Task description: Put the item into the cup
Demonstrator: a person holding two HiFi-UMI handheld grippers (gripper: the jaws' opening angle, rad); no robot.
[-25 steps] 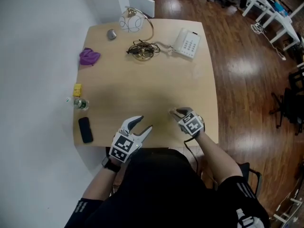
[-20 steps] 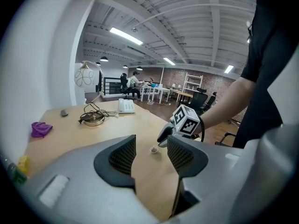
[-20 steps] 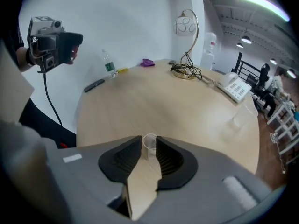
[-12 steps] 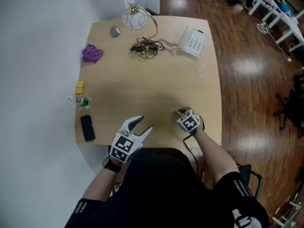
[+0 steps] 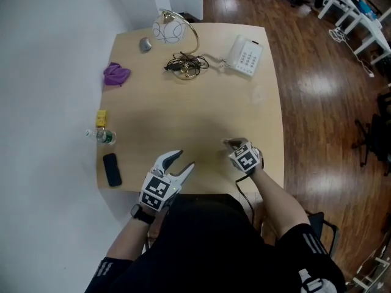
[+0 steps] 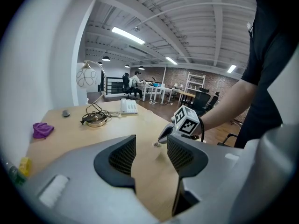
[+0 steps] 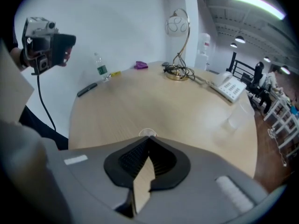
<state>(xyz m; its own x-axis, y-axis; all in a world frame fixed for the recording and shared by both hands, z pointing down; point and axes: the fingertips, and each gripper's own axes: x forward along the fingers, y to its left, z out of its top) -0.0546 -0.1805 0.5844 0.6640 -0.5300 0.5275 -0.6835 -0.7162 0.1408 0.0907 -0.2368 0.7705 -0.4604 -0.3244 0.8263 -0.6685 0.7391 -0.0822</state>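
1. Jaws of the left gripper (image 5: 185, 159) stand apart with nothing between them. It hovers idle over the near edge of the table (image 5: 183, 115), at 9 o'clock of the right gripper (image 7: 148, 141).
2. The small round item (image 7: 147, 133) lies on the table top at the very tips of the right gripper. It is too small to identify further.
3. The right gripper's jaws are drawn fully together, tips on the item. The pinch appears made, though the hold is unproven while the item rests on the wood.
4. The clear cup (image 7: 237, 112) stands upright and appears empty. It is well apart from the item, at roughly 1 o'clock of the right gripper in the head view.
5. Progress, as judged: early. Only the grasp is in hand. Lifting, carrying to the cup and releasing into it all remain.
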